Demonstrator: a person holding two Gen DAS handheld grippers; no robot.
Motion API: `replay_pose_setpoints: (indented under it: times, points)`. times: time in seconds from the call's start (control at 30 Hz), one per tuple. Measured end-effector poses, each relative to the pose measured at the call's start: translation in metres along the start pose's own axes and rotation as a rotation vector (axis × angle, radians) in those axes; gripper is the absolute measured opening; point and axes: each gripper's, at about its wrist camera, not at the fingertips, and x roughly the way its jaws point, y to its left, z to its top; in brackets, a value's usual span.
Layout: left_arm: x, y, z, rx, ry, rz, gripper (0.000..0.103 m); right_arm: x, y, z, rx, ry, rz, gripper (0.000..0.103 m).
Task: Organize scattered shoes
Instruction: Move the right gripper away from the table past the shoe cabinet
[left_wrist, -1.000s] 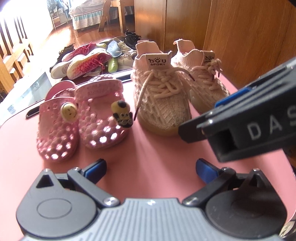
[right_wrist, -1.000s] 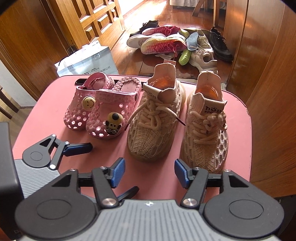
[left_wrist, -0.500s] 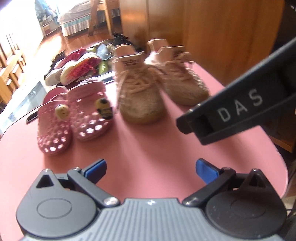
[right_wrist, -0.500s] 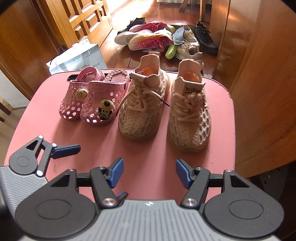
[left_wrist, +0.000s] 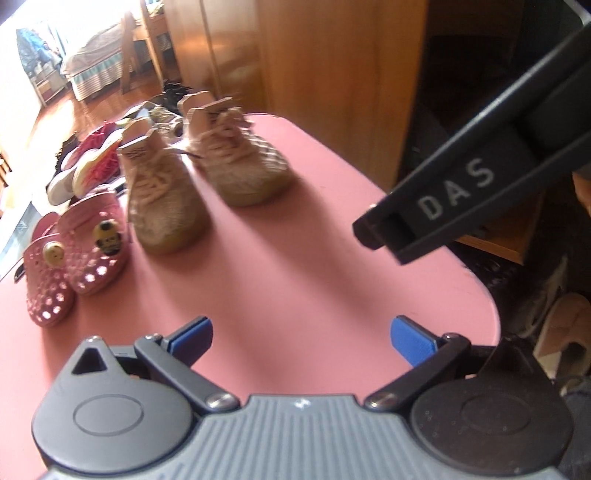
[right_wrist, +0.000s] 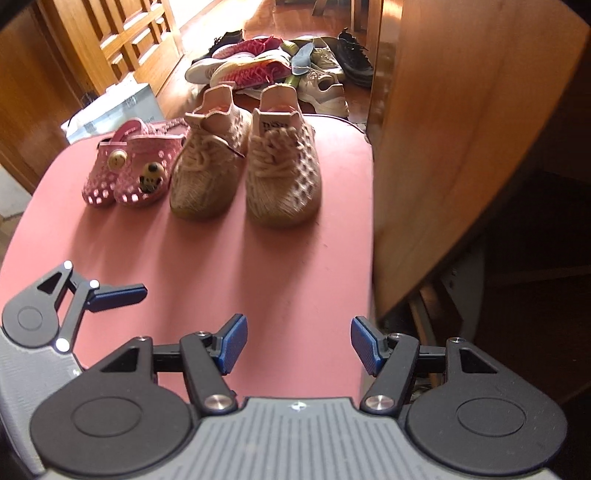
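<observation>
On the pink table (right_wrist: 288, 258) stand four shoes in a row, toes toward me. Two small pink clogs (right_wrist: 125, 173) (left_wrist: 70, 254) with round charms sit at the left. Beside them are two beige knit sneakers (right_wrist: 243, 170) (left_wrist: 199, 181), side by side. My right gripper (right_wrist: 298, 345) hovers open over the table's near part, nothing between its blue pads. My left gripper (left_wrist: 301, 338) is also open and empty, well short of the shoes. Its one blue finger (right_wrist: 116, 293) shows at the left of the right wrist view. The right gripper's black body (left_wrist: 480, 177) crosses the left wrist view.
A heap of several loose shoes (right_wrist: 280, 70) lies on the wooden floor beyond the table. A white bag (right_wrist: 114, 107) stands at the table's far left. Wooden cabinet panels (right_wrist: 443, 147) rise close along the table's right edge. More shoes (left_wrist: 561, 332) lie on the floor by the right.
Both grippers have drawn back from the shoes toward the table's near end; the shoes look smaller and farther. The shoes stay in place. Both grippers remain open.
</observation>
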Motion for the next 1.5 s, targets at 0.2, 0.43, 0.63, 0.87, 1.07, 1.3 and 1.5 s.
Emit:
replay_pose_setpoints:
  times: [0.2,0.43,0.63,0.87,1.07,1.3,1.5]
  points:
    - [-0.002,-0.032,-0.002,0.08,-0.008,-0.028,0.103,-0.021,-0.018,-0.016,-0.069,0.017,-0.044,0.062]
    - [-0.008,-0.062,0.001,0.132,-0.054,-0.072,0.103,-0.053,-0.032,-0.038,-0.147,-0.005,-0.094,0.062]
    - [-0.019,-0.077,0.006,0.196,-0.107,-0.107,0.103,-0.084,-0.061,-0.057,-0.158,-0.038,-0.188,0.061]
    - [-0.014,-0.083,0.005,0.224,-0.09,-0.122,0.103,-0.111,-0.115,-0.054,0.026,-0.085,-0.237,0.061]
    - [-0.012,-0.08,0.018,0.135,-0.068,-0.133,0.103,-0.116,-0.144,-0.072,0.087,-0.048,-0.208,0.062]
    - [-0.03,-0.108,0.061,0.194,-0.103,-0.136,0.103,-0.132,-0.17,-0.099,0.237,-0.103,-0.171,0.064]
    - [-0.038,-0.147,0.093,0.295,-0.109,-0.165,0.103,-0.141,-0.19,-0.118,0.341,-0.144,-0.191,0.064]
